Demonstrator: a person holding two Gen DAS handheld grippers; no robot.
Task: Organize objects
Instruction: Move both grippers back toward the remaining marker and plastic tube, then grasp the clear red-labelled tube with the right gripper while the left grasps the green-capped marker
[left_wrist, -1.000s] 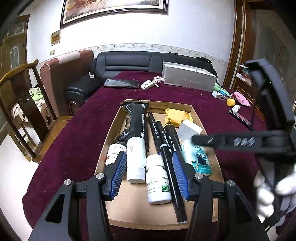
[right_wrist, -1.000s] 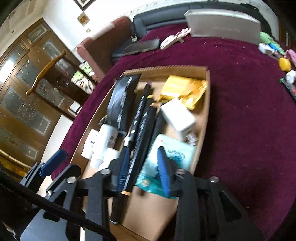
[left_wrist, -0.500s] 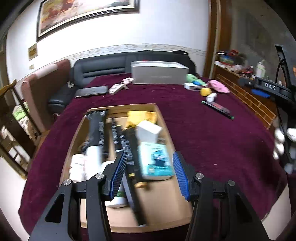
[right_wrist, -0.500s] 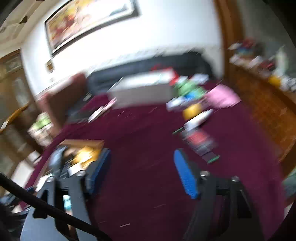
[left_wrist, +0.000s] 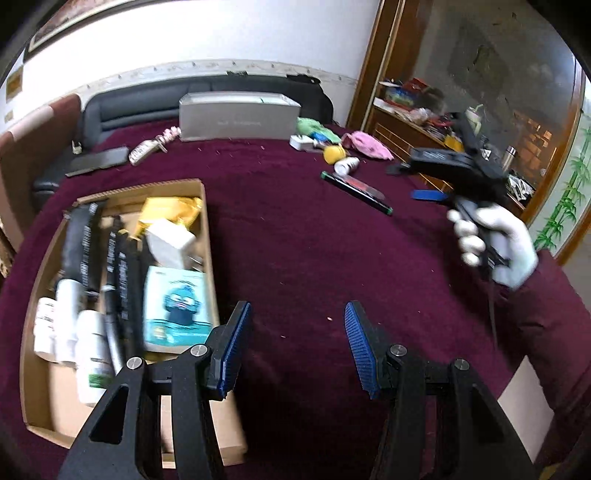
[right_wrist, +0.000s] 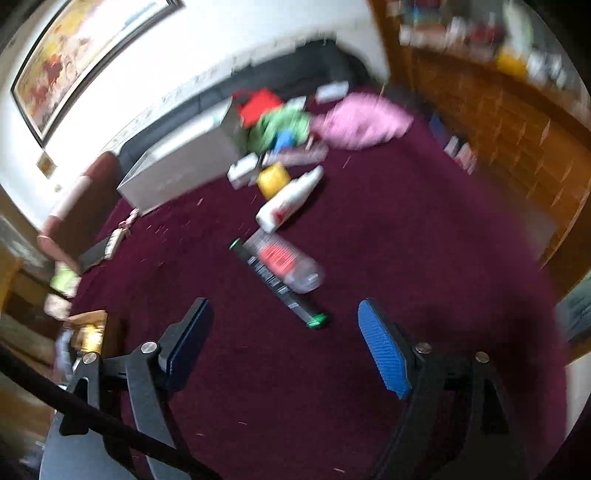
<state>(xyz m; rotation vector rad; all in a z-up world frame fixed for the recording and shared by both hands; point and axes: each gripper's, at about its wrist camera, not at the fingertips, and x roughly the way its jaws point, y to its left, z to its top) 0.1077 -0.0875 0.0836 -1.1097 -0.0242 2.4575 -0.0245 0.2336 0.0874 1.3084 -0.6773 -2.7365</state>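
A cardboard box (left_wrist: 205, 221) on the maroon table holds black markers (left_wrist: 125, 280), white bottles (left_wrist: 92, 350), a teal tissue pack (left_wrist: 177, 306), a white block and a yellow packet. My left gripper (left_wrist: 295, 343) is open and empty, just right of the box. My right gripper (right_wrist: 284, 343) is open and empty, above the cloth short of a black marker with green ends (right_wrist: 277, 282) and a clear bottle with a red label (right_wrist: 284, 264). Both also show in the left wrist view (left_wrist: 356, 186). A white bottle (right_wrist: 291, 199) and a yellow object (right_wrist: 273, 177) lie beyond.
A grey long box (left_wrist: 240, 116) stands at the table's far edge with a pink cloth (left_wrist: 365, 144) and green items (left_wrist: 314, 127) beside it. A phone (left_wrist: 98, 160) and keys (left_wrist: 147, 147) lie far left. A wooden cabinet (right_wrist: 498, 122) stands on the right.
Both grippers swung right, away from the box. The right gripper left the box contents and now faces the loose items on the right side of the table. Both stay open.
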